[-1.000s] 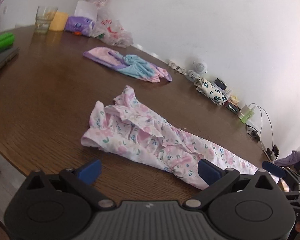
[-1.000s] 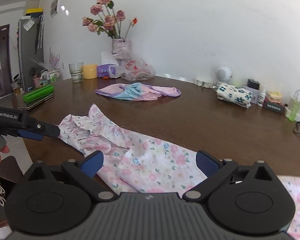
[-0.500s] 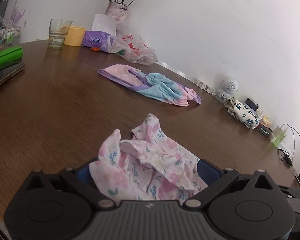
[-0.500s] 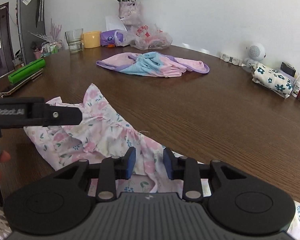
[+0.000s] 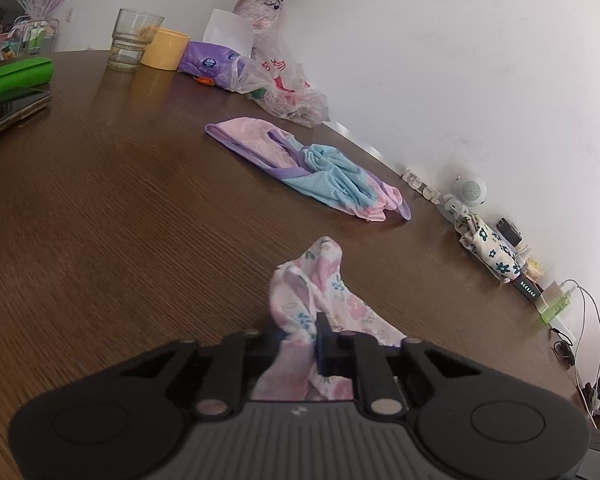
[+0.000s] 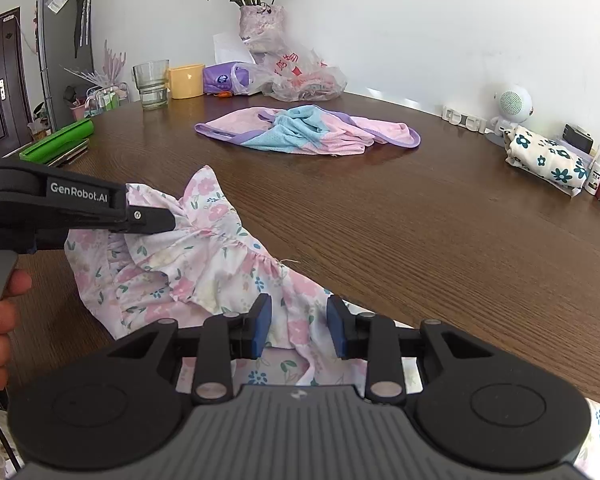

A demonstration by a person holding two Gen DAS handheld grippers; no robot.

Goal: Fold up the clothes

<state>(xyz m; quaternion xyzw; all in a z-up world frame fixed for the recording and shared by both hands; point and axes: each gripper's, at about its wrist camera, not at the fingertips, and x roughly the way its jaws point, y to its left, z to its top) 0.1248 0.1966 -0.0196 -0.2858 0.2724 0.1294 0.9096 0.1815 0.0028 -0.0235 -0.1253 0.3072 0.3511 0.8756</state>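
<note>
Both grippers have just closed on the flowered garment lying on the table, the left gripper pinching its ruffled end and the right gripper its middle, so folding has hardly begun.

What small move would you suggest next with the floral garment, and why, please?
Probably lift both grippers together: the left gripper has just closed on the floral garment, the right gripper pinches it too, and it lies crumpled on the table.
</note>
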